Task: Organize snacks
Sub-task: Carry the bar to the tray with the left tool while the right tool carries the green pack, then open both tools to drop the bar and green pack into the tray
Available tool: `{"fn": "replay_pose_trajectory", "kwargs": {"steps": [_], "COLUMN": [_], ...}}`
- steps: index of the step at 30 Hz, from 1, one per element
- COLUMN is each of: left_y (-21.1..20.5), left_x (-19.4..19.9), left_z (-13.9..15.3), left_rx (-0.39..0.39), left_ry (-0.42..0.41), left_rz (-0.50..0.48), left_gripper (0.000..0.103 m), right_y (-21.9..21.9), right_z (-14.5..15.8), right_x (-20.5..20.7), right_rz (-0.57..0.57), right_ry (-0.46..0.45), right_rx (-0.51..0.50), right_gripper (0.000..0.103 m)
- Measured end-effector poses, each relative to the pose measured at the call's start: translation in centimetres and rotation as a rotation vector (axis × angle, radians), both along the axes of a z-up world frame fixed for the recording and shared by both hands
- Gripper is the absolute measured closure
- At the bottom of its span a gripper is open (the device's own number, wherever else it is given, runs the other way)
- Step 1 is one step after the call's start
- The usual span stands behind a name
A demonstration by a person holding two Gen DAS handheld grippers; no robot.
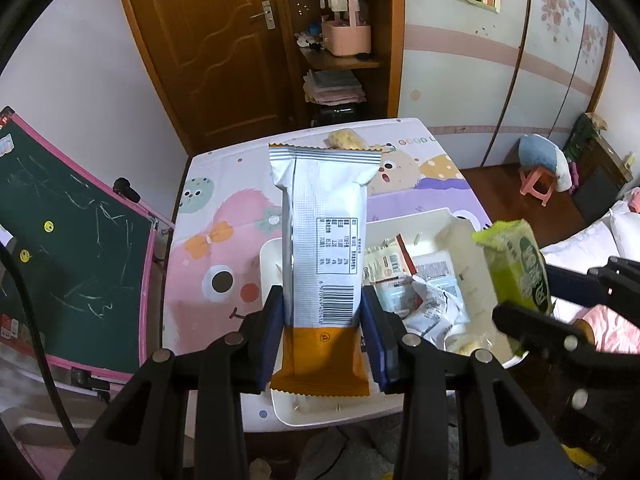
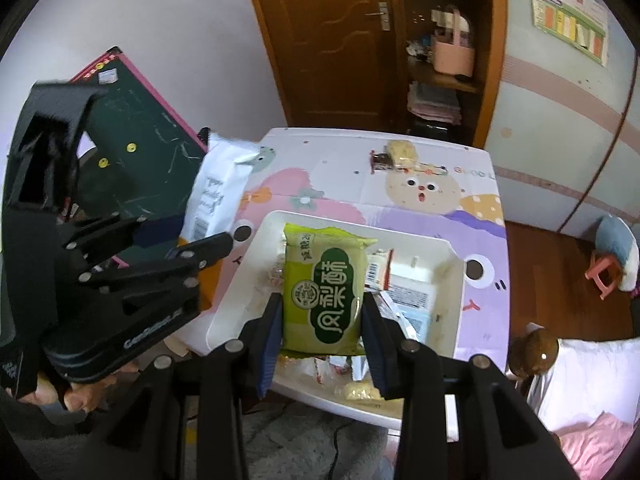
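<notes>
My left gripper point(image 1: 322, 320) is shut on a long white and orange snack packet point(image 1: 324, 240), held upright over the left end of a white tray point(image 1: 268, 256). My right gripper point(image 2: 322, 322) is shut on a green pastry packet point(image 2: 324, 292), held above the same white tray point(image 2: 240, 304). The green packet point(image 1: 516, 268) also shows at the right of the left wrist view, and the white packet point(image 2: 216, 192) at the left of the right wrist view. Several loose snack packets point(image 1: 416, 280) lie in the tray.
The tray sits on a small table with a cartoon mat point(image 2: 400, 184). A yellow snack and a dark one point(image 2: 394, 156) lie at the table's far edge. A green chalkboard point(image 1: 60, 240) leans at the left. A door, shelves, a pink stool point(image 1: 538, 186) and a bed surround the table.
</notes>
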State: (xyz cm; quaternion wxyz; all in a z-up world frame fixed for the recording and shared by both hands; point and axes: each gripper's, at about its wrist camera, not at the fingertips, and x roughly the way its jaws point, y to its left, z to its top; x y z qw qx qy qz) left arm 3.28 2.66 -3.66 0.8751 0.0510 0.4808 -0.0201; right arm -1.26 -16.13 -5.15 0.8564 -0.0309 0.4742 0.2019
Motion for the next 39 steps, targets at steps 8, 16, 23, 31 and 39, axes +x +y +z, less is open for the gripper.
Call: {"fn": "replay_pose_trajectory", "kwargs": {"steps": [8,16,23,31,39], "left_y": [0.2,0.2,0.5,1.0,1.3], "left_x": [-0.1,-0.2,-0.3,0.0,0.1], "left_z": [-1.0,-0.8,-0.3,-0.2,-0.4], "left_rx": [-0.003,0.041,0.050,0.041,0.040], "left_ry": [0.028,-0.014,-0.045,-0.038,-0.033], "left_rz": [-0.002,0.005,0.008,0.040,0.053], "left_gripper": [0.067,0.017,0.015,0.015,0.015], "right_y": [-1.3,-1.3,-1.8,-1.6,-1.4], "right_z": [-0.8,-0.8,-0.7,-0.5,-0.5], "right_x": [0.1,0.4,0.8,0.9,1.0], "right_rz": [-0.079,-0.114,-0.150,-0.143,-0.137], "right_ry": [0.042,0.046,0.054,0.038,0.040], "right_rx": [-0.004,-0.013,0.007,0.011,0.013], "right_gripper": [0.065,0.053,0.052,0.052,0.052]}}
